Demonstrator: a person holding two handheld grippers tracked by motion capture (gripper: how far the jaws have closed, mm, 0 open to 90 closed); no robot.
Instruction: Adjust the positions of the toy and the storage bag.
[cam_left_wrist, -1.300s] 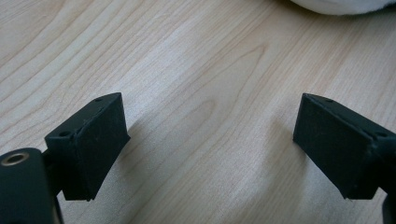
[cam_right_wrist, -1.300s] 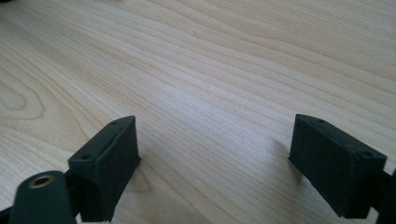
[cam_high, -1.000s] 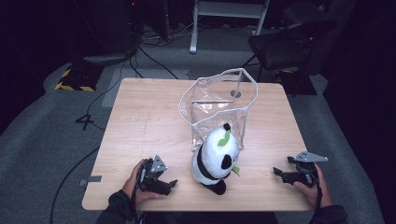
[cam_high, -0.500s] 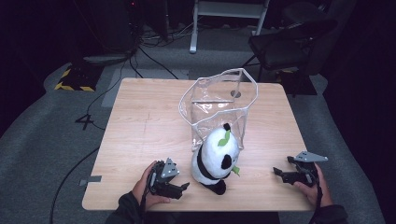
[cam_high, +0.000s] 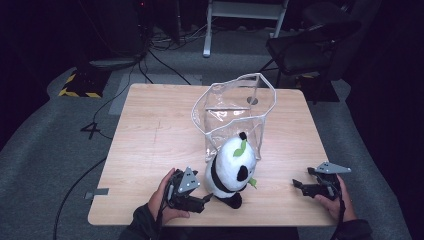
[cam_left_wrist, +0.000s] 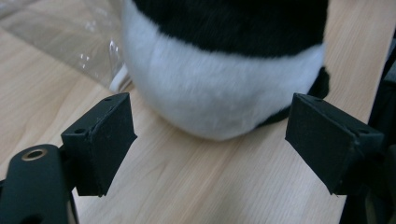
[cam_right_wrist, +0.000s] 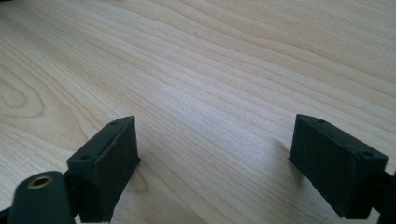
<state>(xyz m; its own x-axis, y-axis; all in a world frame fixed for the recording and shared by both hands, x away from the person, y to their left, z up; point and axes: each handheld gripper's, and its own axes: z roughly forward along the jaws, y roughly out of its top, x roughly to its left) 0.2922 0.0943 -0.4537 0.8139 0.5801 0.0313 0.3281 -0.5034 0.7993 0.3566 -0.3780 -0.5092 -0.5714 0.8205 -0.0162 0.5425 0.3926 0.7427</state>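
A black-and-white panda plush (cam_high: 231, 167) with a green leaf on its head sits upright near the table's front edge, right against the mouth of a clear plastic bag (cam_high: 235, 107). My left gripper (cam_high: 204, 198) lies low just left of the panda's base, pointing at it. Its jaws have just been closing a little but stand apart, and in the left gripper view (cam_left_wrist: 210, 140) the panda's white belly (cam_left_wrist: 219, 93) lies just beyond the pads, untouched. My right gripper (cam_high: 301, 179) rests open at the front right, with bare wood between its fingers (cam_right_wrist: 215, 154).
The wooden table (cam_high: 150, 125) has free room on its left half and right strip. A corner of the bag (cam_left_wrist: 60, 37) lies beside the panda. Beyond the table stand a dark chair (cam_high: 310, 45) and a white frame (cam_high: 245, 10), with cables on the floor.
My left gripper has moved right and slightly up, from the front left toward the panda's base. The right gripper, panda and bag have stayed in place.
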